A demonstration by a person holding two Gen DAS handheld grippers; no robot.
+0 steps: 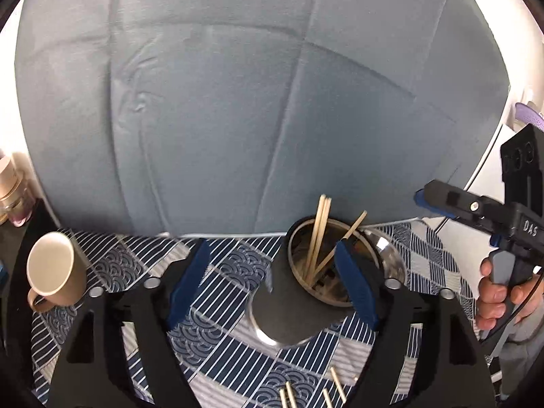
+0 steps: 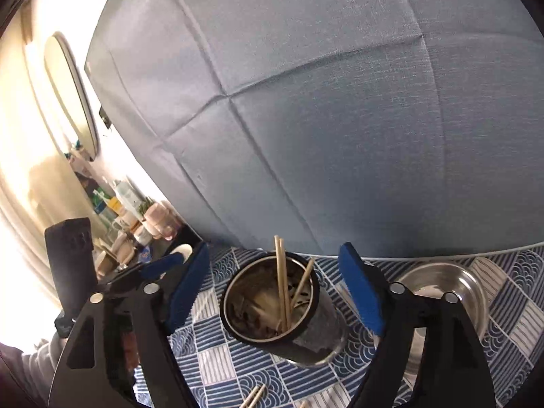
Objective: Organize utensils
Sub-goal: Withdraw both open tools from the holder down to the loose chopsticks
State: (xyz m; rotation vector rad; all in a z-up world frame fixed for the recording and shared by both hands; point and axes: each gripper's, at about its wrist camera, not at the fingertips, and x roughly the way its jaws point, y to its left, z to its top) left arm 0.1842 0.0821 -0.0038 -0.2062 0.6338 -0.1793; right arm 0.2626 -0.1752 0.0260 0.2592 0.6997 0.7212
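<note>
A dark metal utensil holder point(image 2: 272, 309) stands on the blue patterned cloth point(image 2: 217, 357) with several wooden chopsticks point(image 2: 282, 282) sticking out of it. My right gripper point(image 2: 273, 251) is open, its blue pads point(image 2: 360, 289) wide on either side of the holder and touching nothing. In the left wrist view the holder point(image 1: 306, 292) sits just ahead, partly behind the right-hand pad point(image 1: 353, 282) of my open, empty left gripper point(image 1: 272, 248). Loose chopsticks point(image 1: 306, 394) lie on the cloth near me. A hand point(image 1: 493, 295) holds the right gripper point(image 1: 428, 200) at the right edge.
A beige mug point(image 1: 54, 268) lies on its side at the left. A steel bowl point(image 2: 452, 289) sits right of the holder. A blue-grey padded cushion point(image 1: 272, 102) rises behind the cloth. Bottles and jars point(image 2: 136, 217) crowd a dark shelf at far left.
</note>
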